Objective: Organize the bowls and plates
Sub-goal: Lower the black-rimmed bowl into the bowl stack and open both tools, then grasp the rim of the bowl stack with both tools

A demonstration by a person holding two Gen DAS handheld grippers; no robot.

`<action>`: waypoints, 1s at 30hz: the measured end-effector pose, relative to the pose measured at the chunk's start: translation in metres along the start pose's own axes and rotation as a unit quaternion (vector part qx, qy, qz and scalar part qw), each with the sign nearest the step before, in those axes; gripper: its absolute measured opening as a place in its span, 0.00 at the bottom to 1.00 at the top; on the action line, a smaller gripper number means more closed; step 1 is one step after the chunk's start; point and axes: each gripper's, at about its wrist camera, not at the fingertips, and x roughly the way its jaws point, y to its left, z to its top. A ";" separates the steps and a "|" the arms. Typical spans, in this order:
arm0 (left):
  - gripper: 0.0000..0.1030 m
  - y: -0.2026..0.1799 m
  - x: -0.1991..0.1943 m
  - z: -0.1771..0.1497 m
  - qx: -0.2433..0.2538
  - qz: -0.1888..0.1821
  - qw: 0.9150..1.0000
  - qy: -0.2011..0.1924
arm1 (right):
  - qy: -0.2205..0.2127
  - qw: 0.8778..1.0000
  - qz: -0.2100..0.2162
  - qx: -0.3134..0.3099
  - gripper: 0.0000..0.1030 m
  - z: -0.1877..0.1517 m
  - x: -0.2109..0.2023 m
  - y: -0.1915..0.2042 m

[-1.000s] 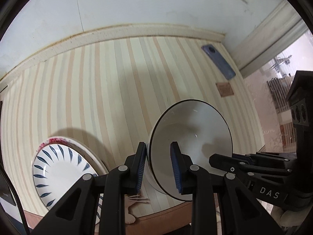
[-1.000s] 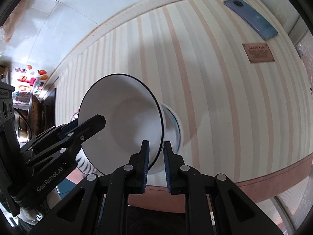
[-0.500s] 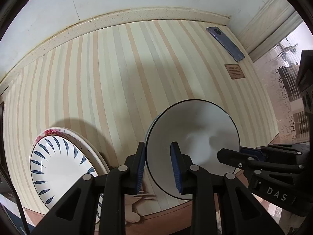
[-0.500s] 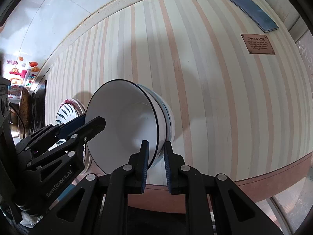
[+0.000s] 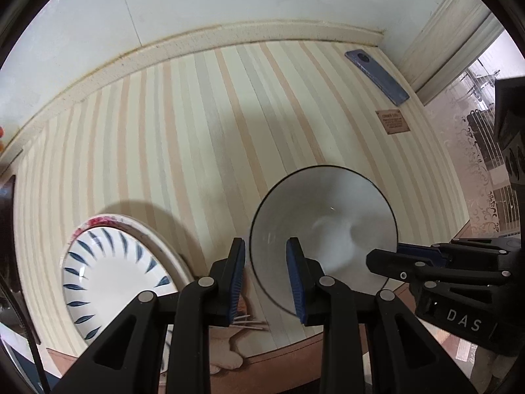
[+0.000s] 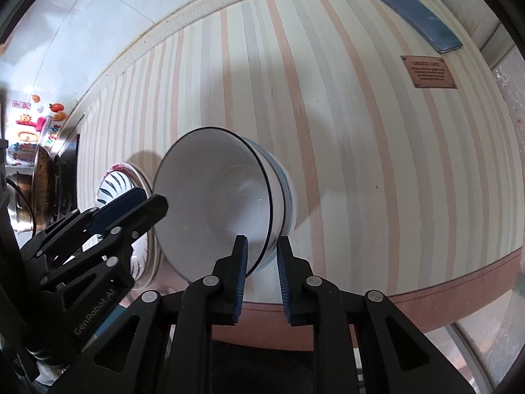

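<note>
White bowl (image 6: 216, 210) nested in bowl stack (image 6: 285, 197) on striped bench (image 5: 197, 131), near front edge. Left hand-held gripper (image 5: 265, 275) and right hand-held gripper (image 6: 261, 274) both parted, straddling rim, not clamping. Bowls look stacked; patterned plates (image 5: 108, 272) piled alongside. Little apparently left.

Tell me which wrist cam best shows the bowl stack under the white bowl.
Right wrist. It sees the white bowl from the side, with a blue-banded bowl nested beneath it. Left wrist looks into the white bowl, so only its black rim and inside show.
</note>
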 end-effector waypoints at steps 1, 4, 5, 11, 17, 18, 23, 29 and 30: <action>0.23 0.001 -0.004 -0.001 0.002 0.002 1.000 -0.003 | -0.005 1.000 -0.002 -0.001 0.31 -0.003 -0.004 0.000; 0.23 0.004 -0.024 -0.006 -0.001 0.005 1.000 -0.023 | -0.036 0.999 -0.021 -0.003 0.48 -0.016 -0.026 0.004; 0.23 0.005 -0.031 -0.008 0.000 0.004 1.000 -0.029 | -0.050 0.998 -0.031 -0.008 0.51 -0.022 -0.036 0.008; 0.44 0.007 -0.082 -0.021 0.005 -0.014 0.997 -0.075 | -0.118 0.990 -0.070 -0.032 0.75 -0.059 -0.090 0.035; 0.69 0.009 -0.126 -0.031 0.015 -0.023 0.993 -0.119 | -0.173 0.981 -0.077 -0.040 0.82 -0.092 -0.136 0.056; 0.72 0.008 -0.133 -0.034 0.021 -0.025 0.991 -0.126 | -0.182 0.979 -0.082 -0.040 0.83 -0.096 -0.143 0.059; 0.92 0.006 -0.156 -0.044 0.033 -0.030 0.988 -0.151 | -0.222 0.970 -0.092 -0.044 0.85 -0.118 -0.178 0.071; 0.92 0.005 -0.174 -0.049 0.029 -0.047 0.985 -0.165 | -0.253 0.962 -0.096 -0.047 0.87 -0.137 -0.206 0.078; 0.92 0.006 -0.176 -0.049 0.027 -0.049 0.984 -0.168 | -0.255 0.961 -0.095 -0.046 0.88 -0.139 -0.208 0.077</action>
